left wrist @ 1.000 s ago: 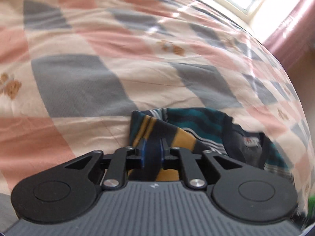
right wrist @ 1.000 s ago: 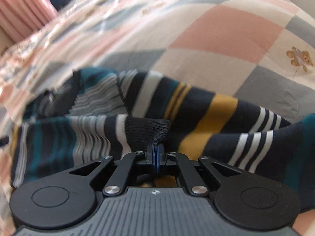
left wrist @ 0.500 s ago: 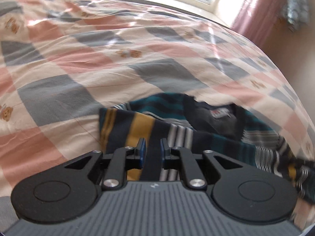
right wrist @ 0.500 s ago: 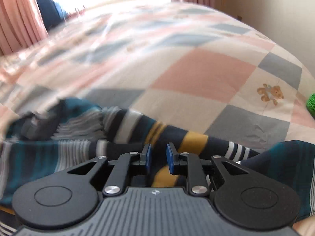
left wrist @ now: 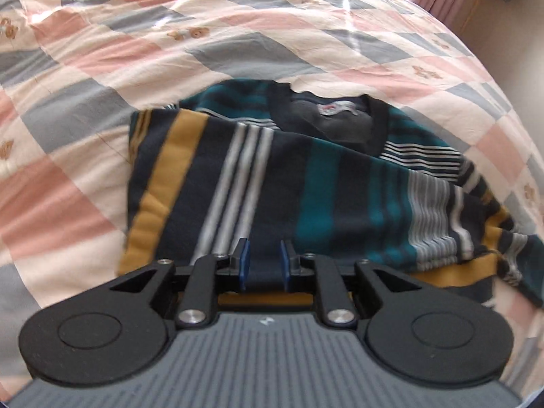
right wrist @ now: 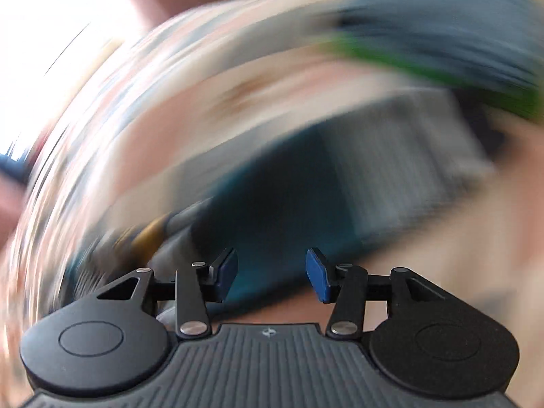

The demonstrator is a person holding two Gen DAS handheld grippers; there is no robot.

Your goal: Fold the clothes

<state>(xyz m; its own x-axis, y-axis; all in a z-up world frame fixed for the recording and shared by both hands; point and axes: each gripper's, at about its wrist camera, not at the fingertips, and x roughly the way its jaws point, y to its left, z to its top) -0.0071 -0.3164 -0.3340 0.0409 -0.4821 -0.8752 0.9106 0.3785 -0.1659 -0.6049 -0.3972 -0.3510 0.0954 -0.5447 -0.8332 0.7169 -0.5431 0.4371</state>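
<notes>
Now left claw (left wrist: 263, 261) is seen slightly parted, just opened, over folded striped sweater (left wrist: 289, 183) on bed (left wrist: 85, 108); right claw (right wrist: 271, 275), blurred, just widened, nothing gripped.

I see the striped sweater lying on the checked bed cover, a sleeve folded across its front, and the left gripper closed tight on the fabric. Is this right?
Not quite. In the left wrist view the left gripper is open; its pads do not press the striped sweater. The sweater does lie on the checked bed cover, a sleeve folded across its front.
</notes>
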